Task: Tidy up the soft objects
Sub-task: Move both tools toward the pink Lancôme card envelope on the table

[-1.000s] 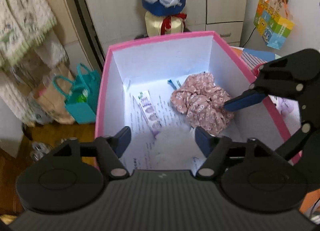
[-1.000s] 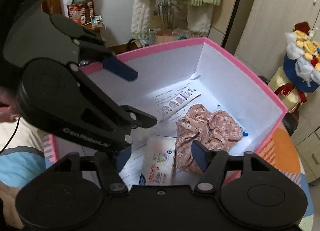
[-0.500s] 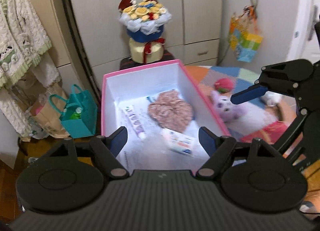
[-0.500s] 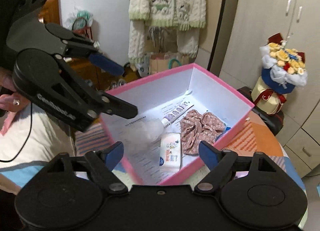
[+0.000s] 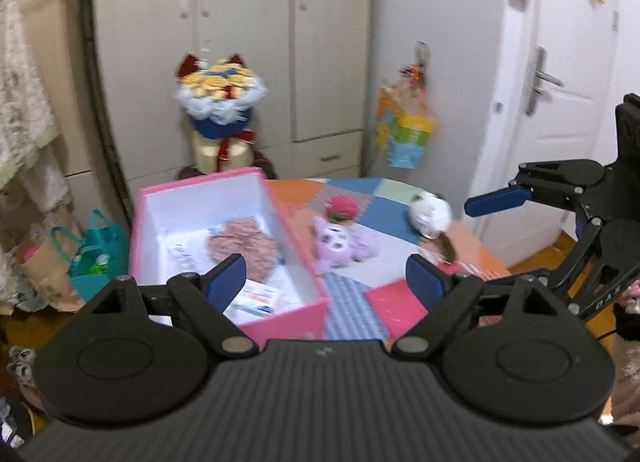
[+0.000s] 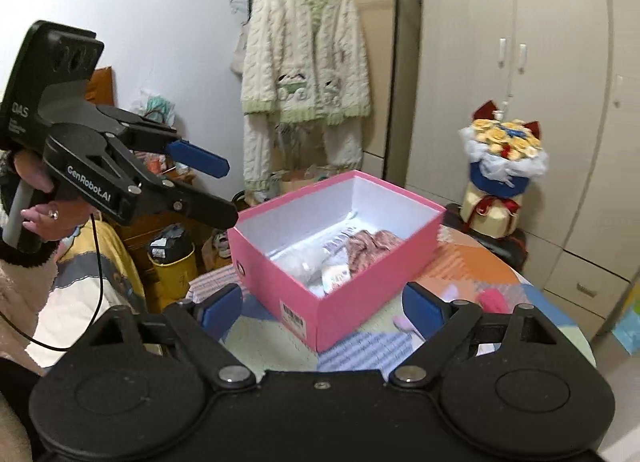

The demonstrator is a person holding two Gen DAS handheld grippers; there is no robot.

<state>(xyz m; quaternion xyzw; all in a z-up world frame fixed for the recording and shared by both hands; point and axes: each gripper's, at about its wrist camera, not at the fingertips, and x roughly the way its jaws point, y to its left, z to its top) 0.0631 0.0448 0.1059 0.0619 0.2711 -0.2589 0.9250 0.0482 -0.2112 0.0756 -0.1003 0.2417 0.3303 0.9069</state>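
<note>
— Since both claws are free, what goes next? The left gripper (image 5: 326, 280) has its jaws opening with nothing between them, and the right gripper (image 6: 322, 304) is opening too, equally bare.

— I'd take the purple plush toy (image 5: 340, 242). It lies on the patchwork mat just ahead of the left claw, slightly right of its centre line and close beside the pink box (image 5: 298, 258).

— How will it handle?

— By its look: light, squashy, nothing breakable. It should give under the pads, so pinch the thick body, not an ear or a limb, or it will dangle and swing.

— And the count?

— On the mat I make out three soft things: that purple toy, one pink-red plush (image 5: 342, 205) touching it on the far side, and one white round plush (image 5: 430, 213) further right, towards the right claw. Inside the box, ahead and left of the left claw: one floral fabric piece (image 5: 244, 244), one small packet (image 5: 258, 296), one white fluffy lump (image 6: 300, 264). Blur hides anything smaller.
</note>
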